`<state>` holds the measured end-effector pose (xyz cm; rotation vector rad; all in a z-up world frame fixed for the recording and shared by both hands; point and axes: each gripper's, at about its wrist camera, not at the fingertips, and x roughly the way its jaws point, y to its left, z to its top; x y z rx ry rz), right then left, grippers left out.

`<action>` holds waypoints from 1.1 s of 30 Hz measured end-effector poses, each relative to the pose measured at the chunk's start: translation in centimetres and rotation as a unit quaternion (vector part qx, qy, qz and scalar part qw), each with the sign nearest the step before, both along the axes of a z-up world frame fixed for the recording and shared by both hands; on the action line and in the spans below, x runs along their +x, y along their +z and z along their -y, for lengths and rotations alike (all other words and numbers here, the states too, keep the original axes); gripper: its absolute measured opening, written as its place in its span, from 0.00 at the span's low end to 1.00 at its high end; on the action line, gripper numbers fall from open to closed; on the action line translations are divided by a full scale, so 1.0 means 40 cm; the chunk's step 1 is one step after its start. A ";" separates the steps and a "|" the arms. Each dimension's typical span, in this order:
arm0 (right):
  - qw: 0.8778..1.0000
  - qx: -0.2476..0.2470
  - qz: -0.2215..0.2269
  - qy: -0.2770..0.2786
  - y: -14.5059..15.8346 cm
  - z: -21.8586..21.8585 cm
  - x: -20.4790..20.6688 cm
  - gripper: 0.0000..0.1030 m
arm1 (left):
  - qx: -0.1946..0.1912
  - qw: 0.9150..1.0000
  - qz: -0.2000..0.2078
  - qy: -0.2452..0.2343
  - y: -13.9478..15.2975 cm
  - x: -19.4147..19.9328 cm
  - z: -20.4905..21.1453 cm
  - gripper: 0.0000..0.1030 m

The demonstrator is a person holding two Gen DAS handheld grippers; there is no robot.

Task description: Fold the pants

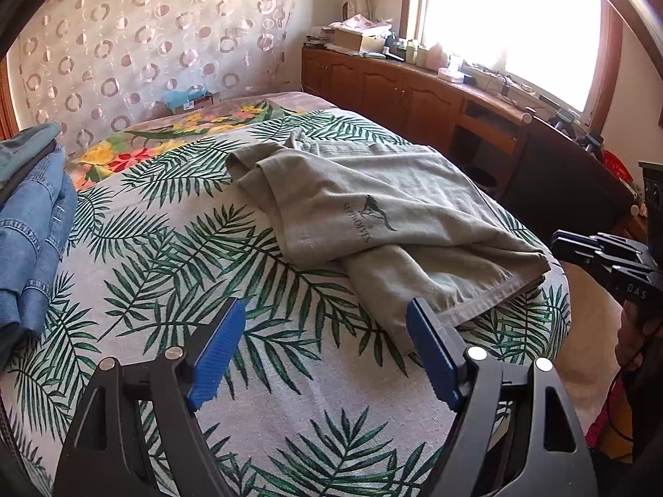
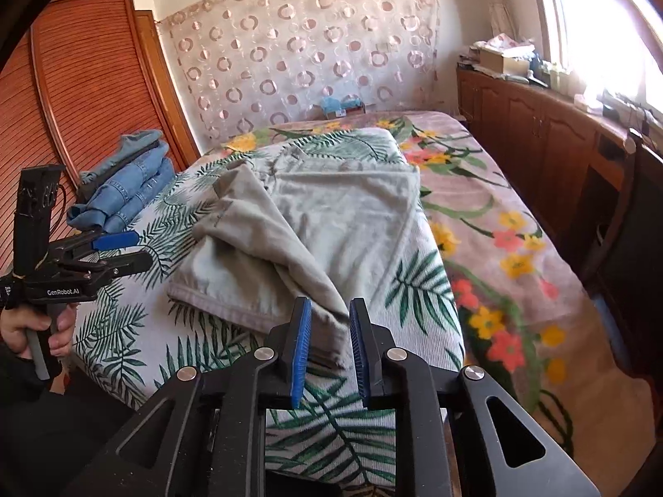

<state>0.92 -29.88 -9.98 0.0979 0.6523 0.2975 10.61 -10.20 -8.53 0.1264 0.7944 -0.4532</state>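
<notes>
Grey-green pants [image 1: 373, 211] lie partly folded on the palm-leaf cover of the bed, a kangaroo logo facing up. My left gripper [image 1: 325, 346] is open and empty; its right finger sits beside the nearest hem of the pants. In the right wrist view the pants [image 2: 315, 215] spread across the bed. My right gripper [image 2: 329, 339] has its jaws narrowly apart around the near leg end of the pants, which lies between the pads. The left gripper [image 2: 124, 250] shows at the left, held in a hand. The right gripper [image 1: 588, 248] shows at the right edge of the left wrist view.
A stack of folded blue jeans [image 1: 33, 223] lies on the bed's left side, also in the right wrist view [image 2: 128, 190]. A wooden cabinet [image 1: 393, 87] with clutter runs under the window. A louvred wardrobe [image 2: 83, 103] stands left. A floral sheet [image 2: 497, 215] covers the bed's right.
</notes>
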 end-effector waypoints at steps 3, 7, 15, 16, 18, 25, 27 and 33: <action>1.000 -0.008 0.014 0.018 0.021 -0.027 0.018 0.19 | -0.002 1.000 0.003 0.009 0.003 0.005 -0.017 0.78; 0.998 -0.010 0.029 0.048 0.033 -0.074 0.065 0.23 | -0.001 1.000 0.006 0.023 0.004 0.014 -0.044 0.78; 0.992 -0.020 0.027 0.119 0.029 -0.190 0.179 0.30 | -0.002 0.999 0.009 0.046 0.000 0.029 -0.100 0.78; 0.991 -0.025 0.026 0.129 0.026 -0.204 0.189 0.30 | -0.003 0.999 0.009 0.048 -0.001 0.030 -0.109 0.78; 0.988 -0.032 0.023 0.148 0.024 -0.231 0.206 0.30 | -0.004 0.999 0.010 0.052 -0.001 0.032 -0.121 0.78; 0.979 -0.068 0.006 0.190 0.015 -0.315 0.283 0.30 | -0.011 0.997 0.010 0.071 -0.003 0.036 -0.170 0.78; 0.978 -0.076 -0.003 0.196 0.008 -0.326 0.301 0.30 | -0.014 0.997 0.010 0.075 -0.005 0.035 -0.182 0.78; 0.973 -0.098 -0.022 0.205 -0.005 -0.350 0.348 0.30 | -0.018 0.996 0.008 0.082 -0.010 0.035 -0.203 0.78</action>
